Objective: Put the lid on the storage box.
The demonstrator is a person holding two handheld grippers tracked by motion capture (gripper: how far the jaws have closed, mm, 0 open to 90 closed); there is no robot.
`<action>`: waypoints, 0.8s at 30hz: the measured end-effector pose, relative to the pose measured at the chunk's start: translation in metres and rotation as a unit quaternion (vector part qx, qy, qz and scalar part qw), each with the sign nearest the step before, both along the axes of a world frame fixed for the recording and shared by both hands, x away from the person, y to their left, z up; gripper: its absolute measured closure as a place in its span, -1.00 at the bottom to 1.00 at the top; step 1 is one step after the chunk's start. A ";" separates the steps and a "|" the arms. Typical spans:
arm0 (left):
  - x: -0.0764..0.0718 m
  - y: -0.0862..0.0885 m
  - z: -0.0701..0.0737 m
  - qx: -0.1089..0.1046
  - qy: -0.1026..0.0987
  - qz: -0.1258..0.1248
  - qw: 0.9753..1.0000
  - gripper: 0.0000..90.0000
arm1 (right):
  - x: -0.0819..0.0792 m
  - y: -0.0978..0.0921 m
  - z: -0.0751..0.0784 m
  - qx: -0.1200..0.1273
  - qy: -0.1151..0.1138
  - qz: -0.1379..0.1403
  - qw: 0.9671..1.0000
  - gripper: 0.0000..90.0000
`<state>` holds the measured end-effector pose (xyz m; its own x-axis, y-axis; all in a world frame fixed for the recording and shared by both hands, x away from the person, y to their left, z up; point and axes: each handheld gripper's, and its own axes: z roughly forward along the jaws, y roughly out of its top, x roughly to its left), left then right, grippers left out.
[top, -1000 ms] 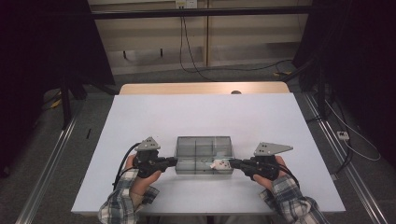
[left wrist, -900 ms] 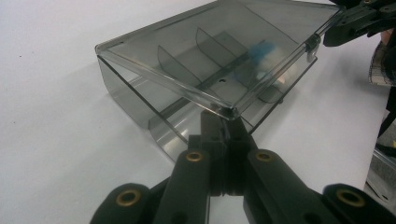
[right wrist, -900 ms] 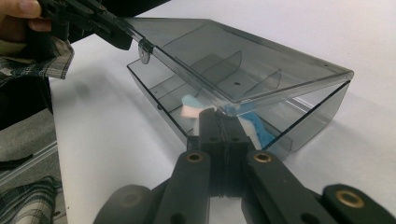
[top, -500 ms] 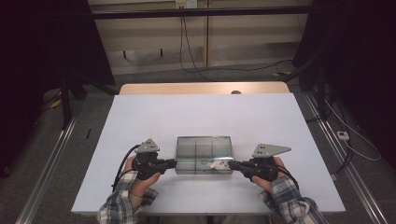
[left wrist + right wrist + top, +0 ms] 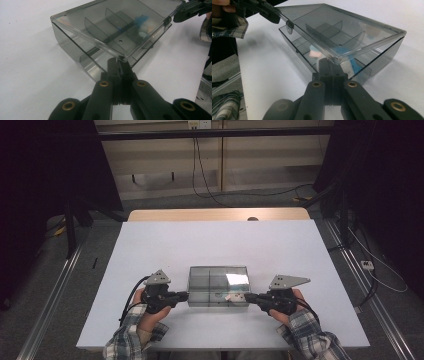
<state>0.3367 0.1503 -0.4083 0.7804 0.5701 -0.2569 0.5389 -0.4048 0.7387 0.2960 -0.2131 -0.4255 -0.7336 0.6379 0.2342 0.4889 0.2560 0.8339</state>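
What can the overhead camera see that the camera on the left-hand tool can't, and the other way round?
High view alone: the whole white table, both forearms in plaid sleeves, and the floor with cables behind.

Left gripper view alone: the box's inner dividers up close, and the raised lid pinched at its corner by the left gripper.

Both: the smoky clear box and the right gripper at its other corner.

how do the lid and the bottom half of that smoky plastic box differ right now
The lid is a flat, plain sheet tilted up off the front edge; the base sits flat on the white table. The base is split by dividers into compartments and holds small blue and pale items, while the lid carries nothing. The lid is pinched at its front corners by the left gripper and right gripper; the base is not gripped. Both are the same smoky clear plastic.
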 end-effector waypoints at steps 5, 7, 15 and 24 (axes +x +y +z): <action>0.000 0.000 0.000 0.002 0.000 -0.004 1.000 0.99 | -0.001 0.001 -0.001 -0.001 0.000 0.004 1.000 1.00; -0.001 0.000 0.000 0.004 -0.001 -0.002 1.000 0.99 | -0.001 0.000 -0.001 -0.001 0.000 0.004 1.000 1.00; -0.005 0.003 -0.001 0.004 -0.003 0.000 1.000 0.99 | -0.003 0.002 -0.002 -0.002 0.003 0.004 1.000 1.00; -0.008 0.004 -0.002 0.013 -0.002 -0.001 1.000 0.99 | -0.009 0.005 -0.003 -0.007 0.001 0.009 1.000 1.00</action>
